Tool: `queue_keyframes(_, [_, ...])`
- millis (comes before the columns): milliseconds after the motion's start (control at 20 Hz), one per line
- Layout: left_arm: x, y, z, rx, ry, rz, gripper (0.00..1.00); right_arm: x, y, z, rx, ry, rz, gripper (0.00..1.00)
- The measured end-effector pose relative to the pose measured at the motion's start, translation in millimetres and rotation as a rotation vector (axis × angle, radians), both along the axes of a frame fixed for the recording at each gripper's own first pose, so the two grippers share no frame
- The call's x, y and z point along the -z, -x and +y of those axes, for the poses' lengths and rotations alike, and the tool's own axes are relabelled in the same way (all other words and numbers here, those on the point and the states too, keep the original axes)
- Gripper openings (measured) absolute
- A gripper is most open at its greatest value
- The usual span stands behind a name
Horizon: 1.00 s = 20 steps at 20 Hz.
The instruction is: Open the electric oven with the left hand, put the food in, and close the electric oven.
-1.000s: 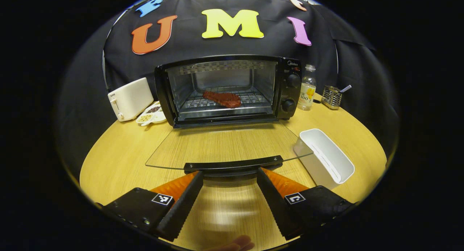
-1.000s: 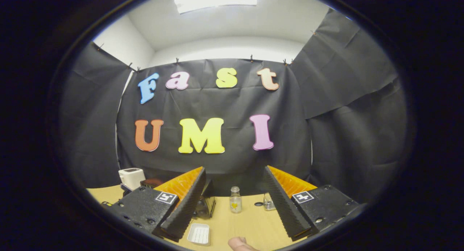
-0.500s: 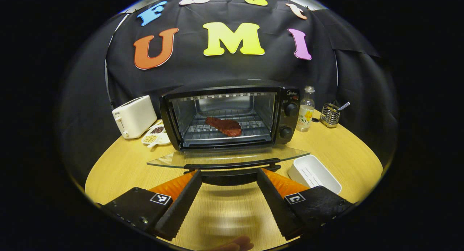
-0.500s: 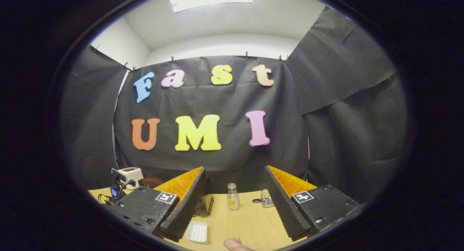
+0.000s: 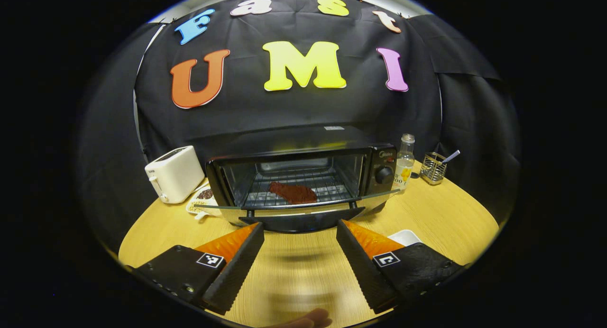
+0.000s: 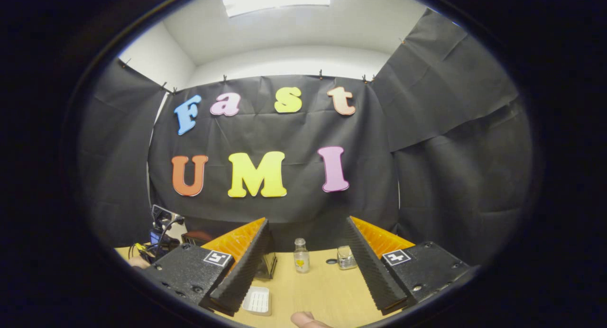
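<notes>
My left tongs (image 5: 299,252), fingers apart, sit just under the half-raised oven door handle (image 5: 301,220), steak (image 5: 292,193) inside; right tongs (image 6: 307,266) gape, empty.

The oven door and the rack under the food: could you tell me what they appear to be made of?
The oven door looks like clear glass, see-through and glossy, with a black handle, probably plastic. The rack looks like bare metal wire, a shiny grid under the food.
</notes>
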<state>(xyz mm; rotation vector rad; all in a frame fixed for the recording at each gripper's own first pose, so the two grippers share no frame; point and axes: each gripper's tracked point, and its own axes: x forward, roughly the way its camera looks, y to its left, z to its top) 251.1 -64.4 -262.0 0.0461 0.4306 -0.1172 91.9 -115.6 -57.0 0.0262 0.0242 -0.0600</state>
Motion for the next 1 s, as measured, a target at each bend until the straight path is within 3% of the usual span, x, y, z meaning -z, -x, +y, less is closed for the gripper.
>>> queue_keyframes(100, [-9, -18, 2, -0.005, 0.0, -0.028, 0.98, -1, 7, 4, -0.002, -0.012, 0.004, 0.96])
queue_keyframes(150, [-11, -26, 5, -0.015, -0.003, -0.039, 0.98, -2, 11, 6, -0.005, -0.017, 0.005, 1.0])
queue_keyframes(300, [-25, -43, 27, -0.087, -0.034, -0.097, 0.96, -5, 22, 11, -0.008, -0.02, 0.013, 0.96])
queue_keyframes(450, [-46, -24, 32, -0.097, -0.011, -0.125, 0.97, -8, 34, 15, -0.002, -0.023, 0.02, 0.96])
queue_keyframes(500, [-57, -14, 33, -0.097, 0.006, -0.139, 0.97, -10, 40, 15, 0.003, -0.02, 0.021, 1.0])
queue_keyframes(550, [-69, -2, 31, -0.09, 0.027, -0.157, 0.97, -10, 45, 17, 0.004, -0.015, 0.026, 0.96])
queue_keyframes(650, [-96, 31, 35, -0.097, 0.048, -0.196, 0.96, -13, 59, 22, 0.001, -0.011, 0.033, 1.0])
queue_keyframes(700, [-110, 50, 40, -0.109, 0.045, -0.218, 0.96, -16, 66, 24, 0.002, -0.009, 0.033, 0.96])
queue_keyframes(750, [-123, 71, 47, -0.123, 0.038, -0.24, 0.96, -16, 75, 24, 0.004, -0.003, 0.039, 1.0])
queue_keyframes(800, [-135, 89, 52, -0.133, 0.037, -0.261, 0.96, -16, 84, 25, 0.006, 0.001, 0.047, 0.96])
queue_keyframes(1000, [-182, 174, 64, -0.15, 0.023, -0.317, 0.96, -29, 119, 32, 0.009, 0.012, 0.051, 1.0])
